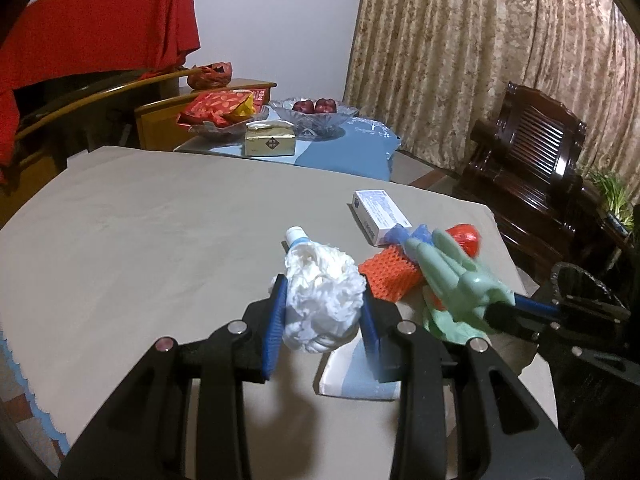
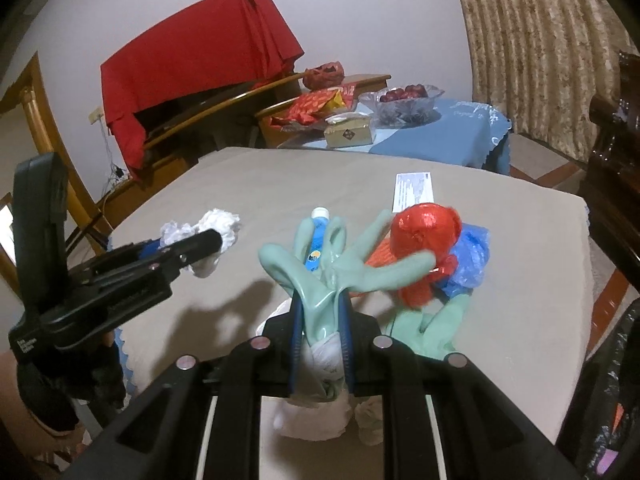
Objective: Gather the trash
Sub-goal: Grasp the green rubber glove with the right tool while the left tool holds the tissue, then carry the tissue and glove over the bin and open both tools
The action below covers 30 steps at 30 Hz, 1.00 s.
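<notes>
We see the left tongs clamped on one crumpled white tissue wad above the counter. The right tongs pinch one green rubber glove at its cuff, fingers splayed away from us, hiding part of a blue tube.

A: Where does the left wrist view sit?
B: Close behind the left tool, tilted down across the desk toward the curtain.
A: And the right?
B: Behind the right tool, same tilt. Both share the desk, the fruit bowl and each other's tool.
</notes>
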Tool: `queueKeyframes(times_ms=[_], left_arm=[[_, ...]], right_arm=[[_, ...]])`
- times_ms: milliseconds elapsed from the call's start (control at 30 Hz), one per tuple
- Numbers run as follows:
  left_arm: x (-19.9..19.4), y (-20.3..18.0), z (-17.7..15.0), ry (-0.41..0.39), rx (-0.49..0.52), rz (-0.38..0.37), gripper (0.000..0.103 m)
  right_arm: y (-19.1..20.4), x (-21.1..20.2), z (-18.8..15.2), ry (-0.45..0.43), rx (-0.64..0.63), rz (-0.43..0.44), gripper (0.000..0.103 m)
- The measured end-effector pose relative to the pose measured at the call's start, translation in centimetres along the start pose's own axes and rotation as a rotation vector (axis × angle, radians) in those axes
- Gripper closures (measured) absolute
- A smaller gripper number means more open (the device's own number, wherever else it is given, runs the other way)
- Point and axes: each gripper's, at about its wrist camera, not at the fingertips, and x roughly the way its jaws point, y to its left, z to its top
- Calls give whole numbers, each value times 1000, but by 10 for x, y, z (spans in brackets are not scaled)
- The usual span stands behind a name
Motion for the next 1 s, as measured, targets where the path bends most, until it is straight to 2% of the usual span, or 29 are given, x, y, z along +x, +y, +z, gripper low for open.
queueKeyframes(times_ms=[200, 400, 833, 1000], left_arm=[[-12, -10, 4, -19, 15, -24, 70], [-23, -30, 6, -37, 35, -63, 70], [-39, -113, 2, -55, 113, -212, 70], [-35, -156, 1, -48, 159, -295, 70]], right_arm=[[2, -25, 0, -43, -12, 0, 86], [-4, -52, -2, -86, 3, -36, 86], [-55, -129, -23, -172, 93, -211, 86], [-79, -157, -34, -195, 136, -288, 86]])
